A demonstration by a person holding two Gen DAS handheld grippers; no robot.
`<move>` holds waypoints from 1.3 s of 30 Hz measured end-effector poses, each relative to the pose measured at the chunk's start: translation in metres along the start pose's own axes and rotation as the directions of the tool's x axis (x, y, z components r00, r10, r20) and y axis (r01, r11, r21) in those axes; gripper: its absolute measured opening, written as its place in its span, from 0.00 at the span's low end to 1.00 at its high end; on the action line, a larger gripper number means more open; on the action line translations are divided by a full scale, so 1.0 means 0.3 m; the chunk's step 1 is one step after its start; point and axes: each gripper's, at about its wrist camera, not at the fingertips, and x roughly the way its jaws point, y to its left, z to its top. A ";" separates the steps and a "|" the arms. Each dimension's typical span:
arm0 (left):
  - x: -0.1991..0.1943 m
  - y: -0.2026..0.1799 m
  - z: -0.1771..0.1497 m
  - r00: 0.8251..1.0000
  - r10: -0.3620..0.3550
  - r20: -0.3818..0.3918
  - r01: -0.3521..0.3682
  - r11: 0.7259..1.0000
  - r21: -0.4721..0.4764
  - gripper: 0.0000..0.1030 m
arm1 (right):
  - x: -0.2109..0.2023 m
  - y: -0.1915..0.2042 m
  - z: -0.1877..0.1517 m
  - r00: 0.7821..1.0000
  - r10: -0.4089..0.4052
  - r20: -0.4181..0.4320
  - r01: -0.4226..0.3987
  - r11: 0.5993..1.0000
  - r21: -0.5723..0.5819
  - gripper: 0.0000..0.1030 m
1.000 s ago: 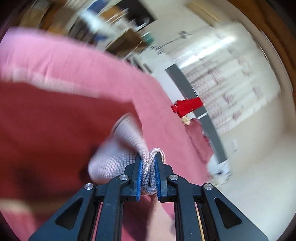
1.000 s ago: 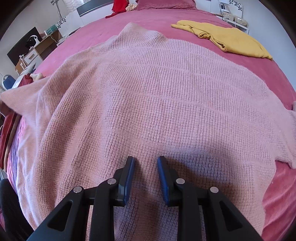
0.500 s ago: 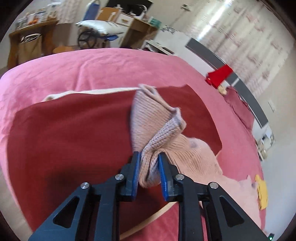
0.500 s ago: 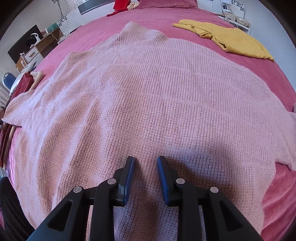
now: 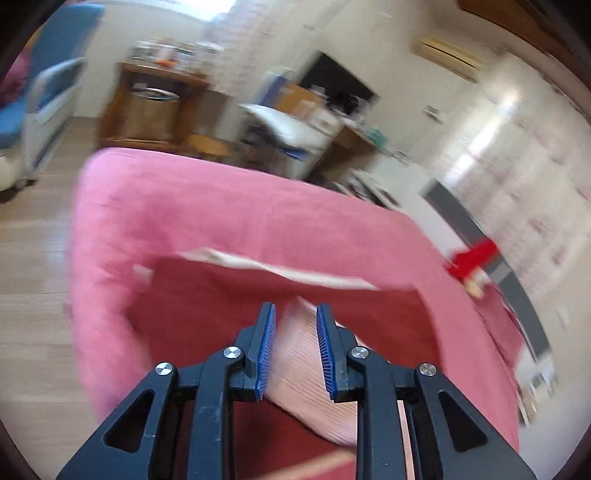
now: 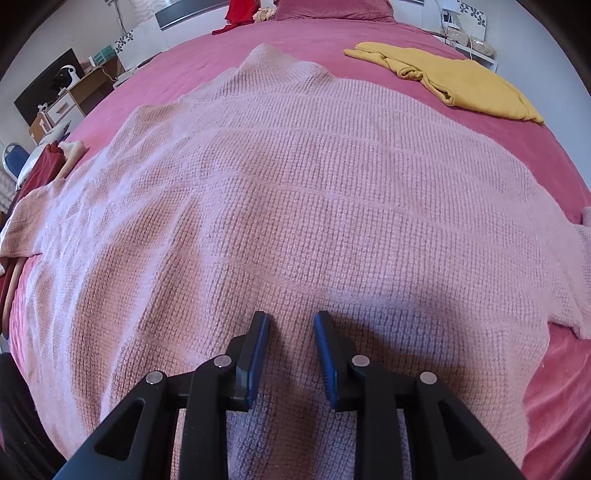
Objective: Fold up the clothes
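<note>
A pale pink knitted sweater [image 6: 314, 184] lies spread flat on the pink bedcover [image 6: 332, 40], collar at the far end. My right gripper [image 6: 291, 314] stands open over its near hem, nothing between the fingers. In the left wrist view, one sleeve [image 5: 295, 369] of the sweater rests on a dark red cloth [image 5: 207, 317] at the bed's corner. My left gripper [image 5: 295, 306] is open over it, the sleeve end lying in the gap between the jaws, with the pads clear of it.
A yellow garment [image 6: 461, 85] lies crumpled at the far right of the bed. A red item [image 6: 240, 11] and a pillow [image 6: 332, 7] sit at the headboard. Past the bed corner are wooden furniture [image 5: 147, 107], a blue chair [image 5: 37, 74] and wood floor [image 5: 33, 280].
My left gripper let go of the sleeve: its jaws parted and it dropped lower and swung toward the bed corner. The sleeve now lies stretched out to the left. The right gripper stayed still.
</note>
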 end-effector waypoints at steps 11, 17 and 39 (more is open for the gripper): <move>0.201 -0.759 -0.755 0.769 -0.341 -0.540 0.544 0.794 0.273 0.28 | -0.286 -0.564 -0.030 0.958 0.110 0.264 -0.209 0.900 0.382 0.25; 0.254 -0.898 -1.039 0.708 -0.305 -0.637 0.605 0.727 0.325 0.28 | -0.423 -1.122 -0.162 0.953 -0.083 0.292 -0.148 0.713 0.685 0.26; 0.120 -0.922 -1.165 0.677 -0.326 -0.660 0.638 0.707 0.305 0.48 | 0.007 -1.462 -0.166 0.890 -0.038 0.454 -0.408 0.375 0.832 0.35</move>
